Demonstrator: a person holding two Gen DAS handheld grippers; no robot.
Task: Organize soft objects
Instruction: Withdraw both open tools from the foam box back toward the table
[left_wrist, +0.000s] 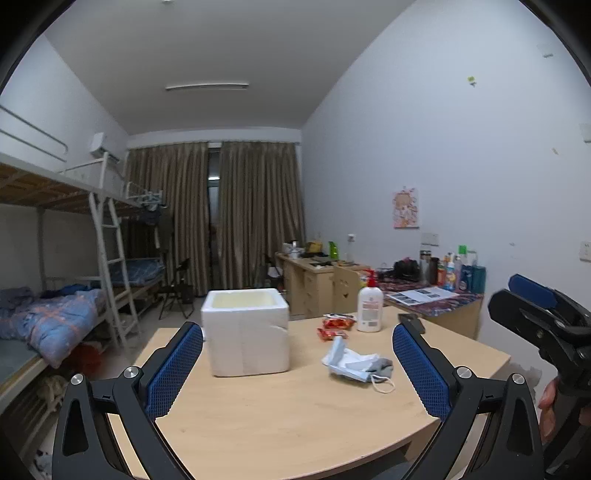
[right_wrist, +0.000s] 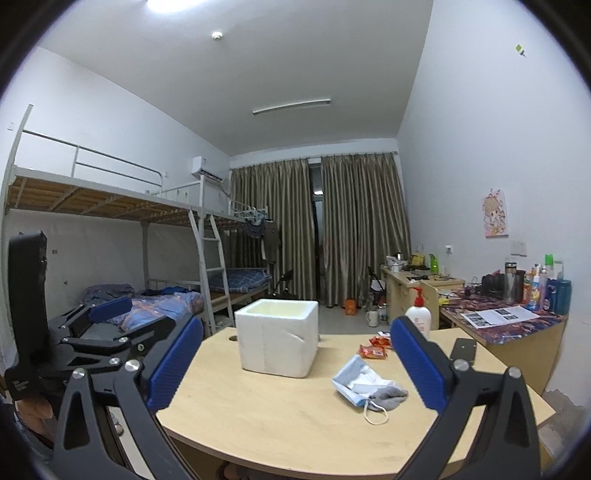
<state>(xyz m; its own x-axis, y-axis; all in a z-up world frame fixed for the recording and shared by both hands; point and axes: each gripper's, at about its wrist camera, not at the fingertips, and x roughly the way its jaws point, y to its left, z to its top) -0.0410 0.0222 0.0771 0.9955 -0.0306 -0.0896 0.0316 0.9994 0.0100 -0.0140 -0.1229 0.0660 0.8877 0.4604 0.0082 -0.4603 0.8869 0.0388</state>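
A white foam box (left_wrist: 245, 332) (right_wrist: 277, 339) stands open-topped on the wooden table (left_wrist: 295, 417) (right_wrist: 277, 417). To its right lies a crumpled blue-and-white face mask (left_wrist: 351, 363) (right_wrist: 354, 380), with a grey sock (left_wrist: 382, 365) (right_wrist: 389, 397) touching its right side. Two red snack packets (left_wrist: 334, 325) (right_wrist: 375, 350) lie behind them. My left gripper (left_wrist: 299, 369) is open and empty above the table's near edge. My right gripper (right_wrist: 297, 363) is also open and empty, level with the left one and to its right. Both are short of the objects.
A white pump bottle (left_wrist: 369, 306) (right_wrist: 419, 314) and a flat black object (left_wrist: 412, 321) (right_wrist: 463, 349) sit at the table's far right. Beyond are a cluttered desk (right_wrist: 502, 325) with bottles, bunk beds (left_wrist: 55, 317) at left and curtains at the back.
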